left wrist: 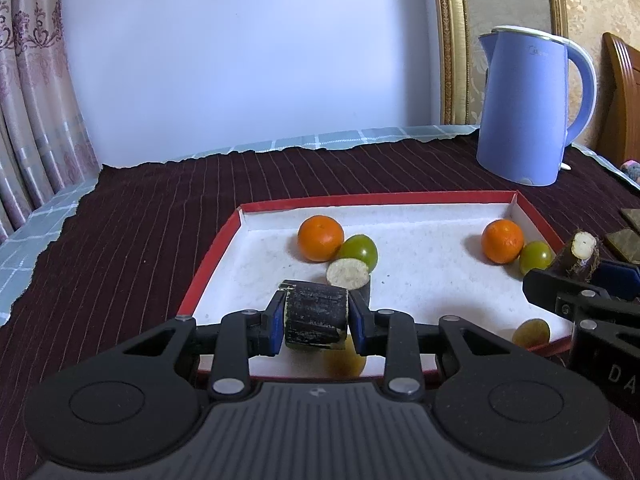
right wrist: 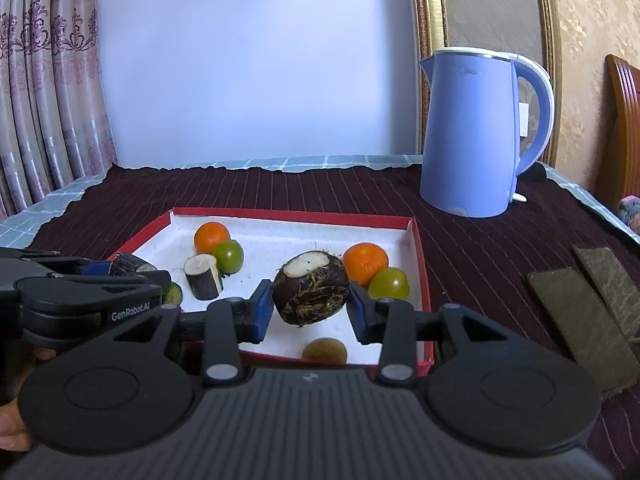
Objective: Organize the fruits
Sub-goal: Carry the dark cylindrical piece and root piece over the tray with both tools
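A red-rimmed white tray [left wrist: 376,200] [right wrist: 288,213] lies on the dark cloth. My left gripper [left wrist: 316,314] is shut on a dark sugarcane piece [left wrist: 314,308] above the tray's near left part. In the right wrist view, my right gripper [right wrist: 311,308] is shut on a dark round chestnut-like fruit [right wrist: 310,292] with a white cut top, over the tray's right half. In the tray lie two oranges [left wrist: 320,238] [left wrist: 502,240], each with a green fruit [left wrist: 360,250] [left wrist: 536,256] beside it. A second cane piece [left wrist: 348,276] and a brown fruit [left wrist: 531,332] lie there too.
A blue kettle [left wrist: 524,108] [right wrist: 476,132] stands behind the tray at the right. Two dark flat slabs [right wrist: 580,312] lie on the cloth right of the tray. Curtains hang at the left, and a wooden chair back shows at the far right.
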Available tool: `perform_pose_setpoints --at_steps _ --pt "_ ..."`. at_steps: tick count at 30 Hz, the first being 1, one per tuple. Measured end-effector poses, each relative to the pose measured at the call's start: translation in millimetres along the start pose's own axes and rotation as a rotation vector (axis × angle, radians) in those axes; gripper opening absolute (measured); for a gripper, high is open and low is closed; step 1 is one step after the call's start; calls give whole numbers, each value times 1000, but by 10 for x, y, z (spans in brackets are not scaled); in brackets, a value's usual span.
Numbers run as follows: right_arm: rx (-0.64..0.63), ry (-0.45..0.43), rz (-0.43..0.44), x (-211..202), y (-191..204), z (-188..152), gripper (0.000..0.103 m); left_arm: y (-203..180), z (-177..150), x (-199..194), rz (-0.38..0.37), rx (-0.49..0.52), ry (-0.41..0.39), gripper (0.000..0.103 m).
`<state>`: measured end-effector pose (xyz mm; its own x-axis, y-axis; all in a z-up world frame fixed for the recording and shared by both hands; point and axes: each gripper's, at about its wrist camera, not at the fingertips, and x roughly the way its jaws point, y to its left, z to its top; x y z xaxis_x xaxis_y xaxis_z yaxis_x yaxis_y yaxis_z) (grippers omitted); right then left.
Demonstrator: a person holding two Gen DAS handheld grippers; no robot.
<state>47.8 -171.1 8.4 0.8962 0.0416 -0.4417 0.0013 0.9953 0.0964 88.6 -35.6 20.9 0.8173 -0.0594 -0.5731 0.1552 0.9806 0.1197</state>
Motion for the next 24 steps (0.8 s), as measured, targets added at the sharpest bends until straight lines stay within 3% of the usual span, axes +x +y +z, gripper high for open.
perform_pose_setpoints --at_steps 24 --pt "-7 21 -44 404 -75 233 37 -96 269 374 47 22 14 31"
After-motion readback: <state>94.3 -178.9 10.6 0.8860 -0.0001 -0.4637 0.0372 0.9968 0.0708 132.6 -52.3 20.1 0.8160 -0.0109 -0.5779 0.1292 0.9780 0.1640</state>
